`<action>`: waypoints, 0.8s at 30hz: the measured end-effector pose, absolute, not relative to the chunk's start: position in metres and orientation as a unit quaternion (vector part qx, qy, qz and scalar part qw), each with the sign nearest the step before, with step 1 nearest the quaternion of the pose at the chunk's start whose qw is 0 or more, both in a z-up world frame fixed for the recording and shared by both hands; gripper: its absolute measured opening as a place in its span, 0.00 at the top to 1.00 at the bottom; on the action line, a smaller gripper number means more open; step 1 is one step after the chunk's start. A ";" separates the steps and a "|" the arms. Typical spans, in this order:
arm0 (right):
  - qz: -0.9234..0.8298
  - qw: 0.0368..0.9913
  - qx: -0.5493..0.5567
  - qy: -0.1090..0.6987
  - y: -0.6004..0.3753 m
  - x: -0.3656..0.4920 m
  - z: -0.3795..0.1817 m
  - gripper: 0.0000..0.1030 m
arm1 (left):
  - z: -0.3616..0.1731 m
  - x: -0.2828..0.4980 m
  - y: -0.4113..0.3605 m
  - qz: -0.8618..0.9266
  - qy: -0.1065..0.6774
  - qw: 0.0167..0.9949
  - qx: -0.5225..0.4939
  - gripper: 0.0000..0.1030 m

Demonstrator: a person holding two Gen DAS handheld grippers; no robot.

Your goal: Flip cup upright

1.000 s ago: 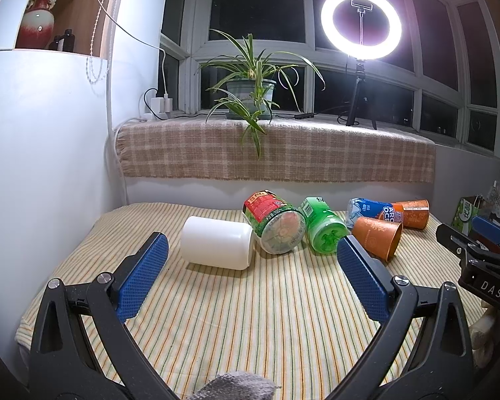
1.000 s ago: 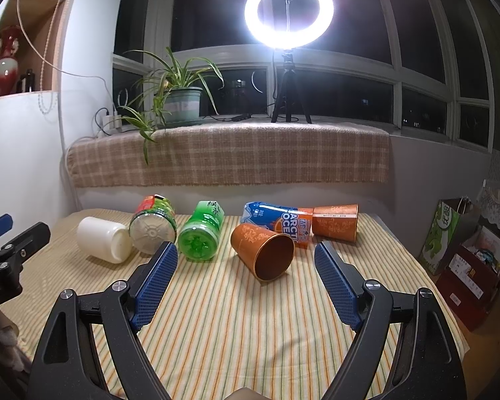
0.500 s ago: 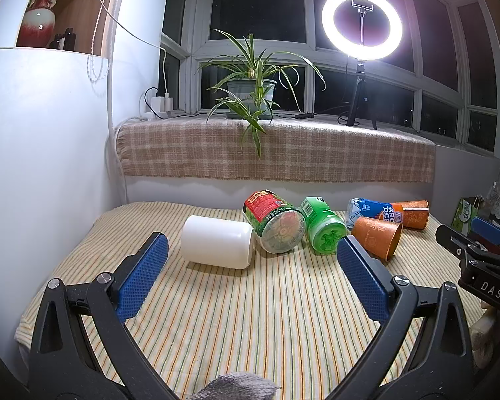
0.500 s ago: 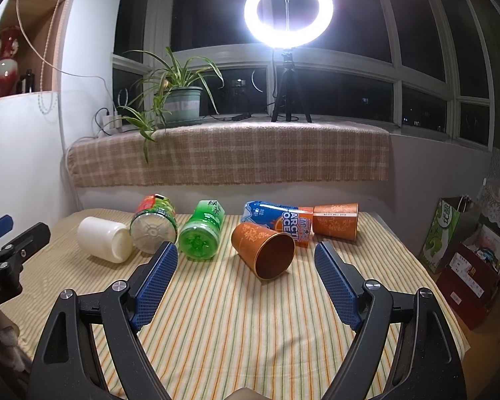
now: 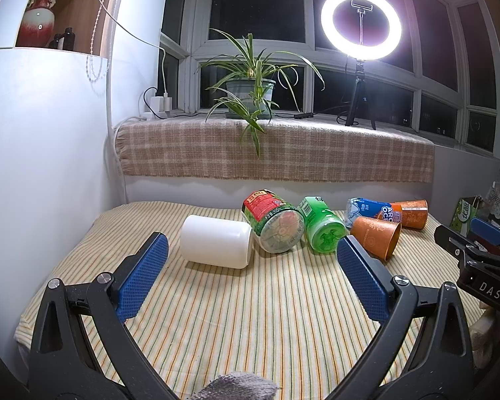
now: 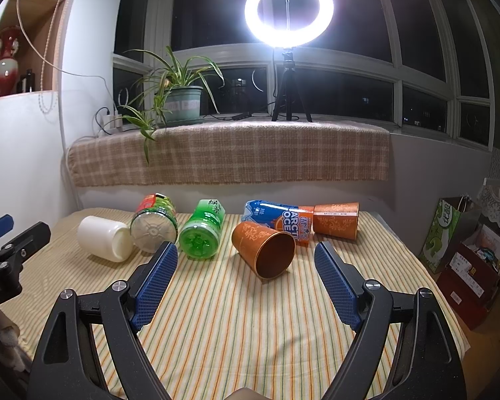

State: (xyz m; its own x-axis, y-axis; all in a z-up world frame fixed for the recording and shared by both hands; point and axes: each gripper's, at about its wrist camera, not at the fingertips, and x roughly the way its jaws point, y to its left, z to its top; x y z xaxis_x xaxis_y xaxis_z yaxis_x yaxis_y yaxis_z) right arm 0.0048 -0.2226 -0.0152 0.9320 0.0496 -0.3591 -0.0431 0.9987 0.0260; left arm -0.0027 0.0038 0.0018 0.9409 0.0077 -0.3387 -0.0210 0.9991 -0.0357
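Several containers lie on their sides in a row on the striped tablecloth point(image 5: 250, 316). A white cup point(image 5: 216, 246) lies at the left, also in the right wrist view point(image 6: 103, 238). An orange cup point(image 6: 263, 250) lies with its mouth toward me, also in the left wrist view point(image 5: 376, 240). A second orange cup point(image 6: 336, 217) lies behind it. My left gripper point(image 5: 251, 276) is open and empty, short of the white cup. My right gripper point(image 6: 245, 281) is open and empty, short of the near orange cup.
A red-and-green jar point(image 5: 272, 220), a green bottle point(image 5: 321, 228) and a blue bottle point(image 6: 276, 215) lie in the same row. A plaid-covered sill point(image 6: 230, 156) with a plant point(image 5: 250, 90) and ring light point(image 6: 288, 13) stands behind. Bags point(image 6: 450, 233) stand right of the table.
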 end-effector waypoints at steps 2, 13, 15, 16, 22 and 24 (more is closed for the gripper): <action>0.024 0.983 0.009 0.183 -0.223 0.005 -0.015 0.18 | 0.002 -0.003 0.005 0.007 0.172 0.985 -0.020 0.00; 0.029 0.982 0.006 0.184 -0.219 0.004 -0.016 0.18 | 0.002 -0.002 0.004 0.008 0.173 0.985 -0.020 0.00; 0.031 0.982 0.005 0.185 -0.217 0.005 -0.016 0.18 | 0.002 -0.002 0.005 0.010 0.173 0.985 -0.020 0.00; 0.033 0.982 0.005 0.185 -0.216 0.006 -0.016 0.18 | 0.002 -0.003 0.005 0.010 0.174 0.985 -0.020 0.00; 0.046 0.981 -0.003 0.188 -0.209 0.011 -0.013 0.18 | -0.006 -0.001 0.003 0.013 0.178 0.984 -0.021 0.00; 0.053 0.980 -0.005 0.189 -0.206 0.013 -0.012 0.18 | -0.007 0.000 0.007 0.013 0.180 0.983 -0.022 0.00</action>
